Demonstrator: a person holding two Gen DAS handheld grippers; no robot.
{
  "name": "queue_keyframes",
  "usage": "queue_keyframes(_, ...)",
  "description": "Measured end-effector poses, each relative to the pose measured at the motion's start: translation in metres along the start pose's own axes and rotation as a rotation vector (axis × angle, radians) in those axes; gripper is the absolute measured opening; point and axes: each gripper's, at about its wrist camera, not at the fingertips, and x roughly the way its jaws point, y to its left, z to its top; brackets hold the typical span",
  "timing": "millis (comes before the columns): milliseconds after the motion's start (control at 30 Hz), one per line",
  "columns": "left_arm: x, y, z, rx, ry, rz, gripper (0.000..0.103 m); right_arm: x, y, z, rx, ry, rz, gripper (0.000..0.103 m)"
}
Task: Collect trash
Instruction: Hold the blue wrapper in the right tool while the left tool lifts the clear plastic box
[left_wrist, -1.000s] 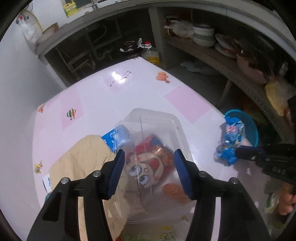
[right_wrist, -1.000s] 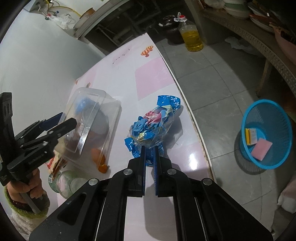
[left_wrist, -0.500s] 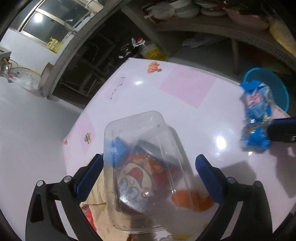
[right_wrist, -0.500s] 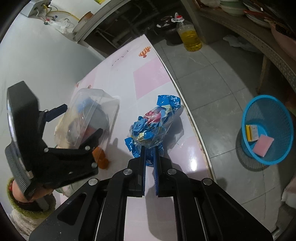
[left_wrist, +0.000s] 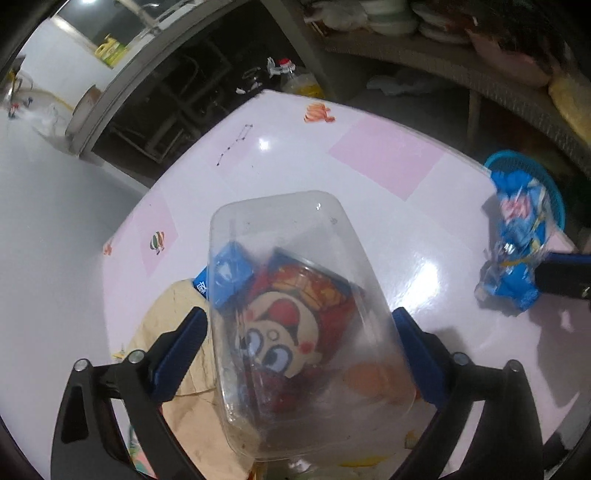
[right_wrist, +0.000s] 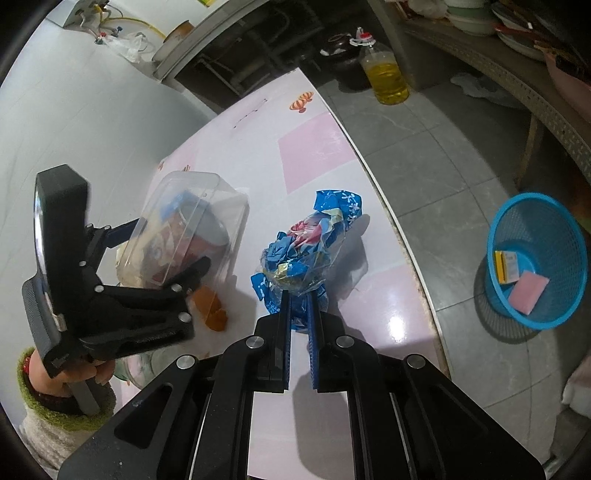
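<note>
A: What surface is seen, and what room?

B: A glossy white table (right_wrist: 317, 147) with pale pink squares and small cartoon stickers is seen, with a grey tiled floor (right_wrist: 443, 162) beside its right edge. A dark open cupboard space lies beyond the far edge, and a wicker shelf (right_wrist: 554, 96) carrying bowls and plates runs along the right of the room.

A: How are the tongs set?

B: The left gripper (left_wrist: 301, 354) is spread wide around a clear plastic container (left_wrist: 295, 295), one blue pad at each side; contact with its walls cannot be told. The right gripper (right_wrist: 299, 314) is drawn narrow, clamped on a crumpled blue wrapper (right_wrist: 306, 251) near the table's right edge.

A: Where is the container?

B: It is seen near the middle of the table, tilted, over a red cartoon-printed package (left_wrist: 295, 325) and a blue carton (left_wrist: 229, 273). A tan paper bag (left_wrist: 184, 332) lies at its left, and an orange scrap (right_wrist: 210, 306) just beside it toward the near edge.

A: What is counted?

B: One container, one blue wrapper, one tan bag and one orange scrap are counted on the table. One blue mesh basket (right_wrist: 539, 221) stands on the floor, well apart from the table, holding two things: a pink sponge (right_wrist: 528, 291) and a small yellow box (right_wrist: 508, 266). One bottle of yellow oil (right_wrist: 384, 77) stands on the floor past the far corner.
</note>
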Motion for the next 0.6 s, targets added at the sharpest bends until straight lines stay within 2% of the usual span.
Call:
queue_keyframes(267,-0.022,0.020,-0.007,-0.092,-0.089,-0.072,0.088,0.000,0.003,0.000,-0.006,0.000,-0.011,0.008)
queue_keyframes(467,-0.038,0.044,-0.016,-0.197,-0.145,-0.165,0.087,0.001,0.006,0.001,-0.008,0.002,-0.018,0.008)
queue_keyframes(600,-0.057,0.059,-0.018,-0.257,-0.223,-0.222,0.087,-0.001,0.006,0.002,-0.002,-0.005,-0.014,0.008)
